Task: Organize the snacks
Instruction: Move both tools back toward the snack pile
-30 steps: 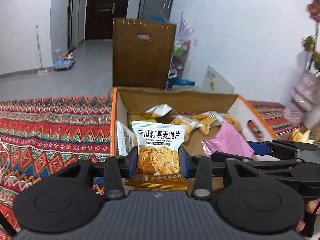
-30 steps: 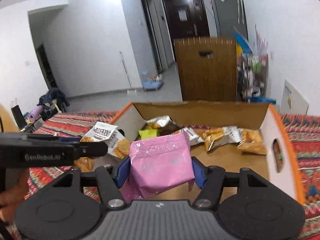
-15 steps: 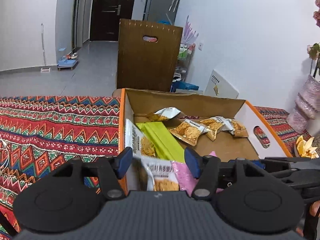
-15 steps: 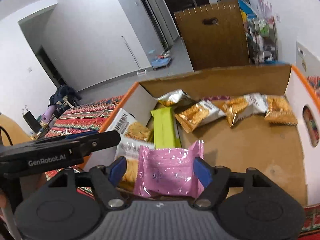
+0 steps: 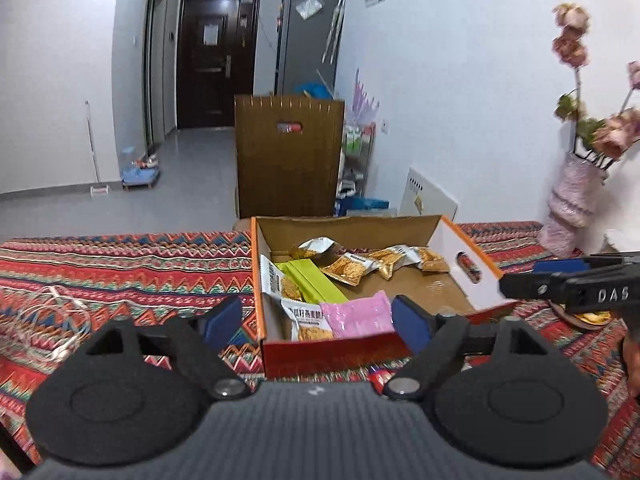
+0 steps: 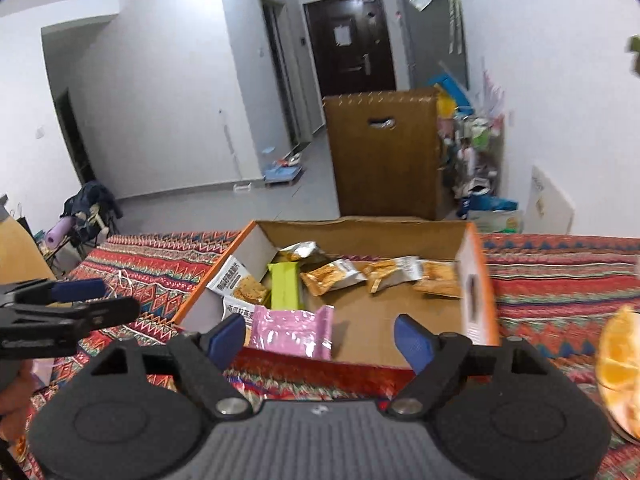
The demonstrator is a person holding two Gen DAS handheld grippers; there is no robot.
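Left wrist view: right claw [image 5: 520,284] reads "DAS".

From where I steer, the cardboard box [image 6: 476,292] is open on top, so I can come in from above. Its right half is bare floor; the left half is crowded by the pink packet [image 6: 294,332], the green bar [image 6: 285,285] and the oat crisp packets [image 5: 280,286] against the left wall. More snack packets [image 6: 376,274] line the back wall. Left of the box, the patterned cloth [image 5: 120,272] lies open except for a white cable [image 5: 52,312]. On the right, a plate of orange slices [image 6: 620,364] sits near and a vase of flowers [image 5: 572,204] stands behind.
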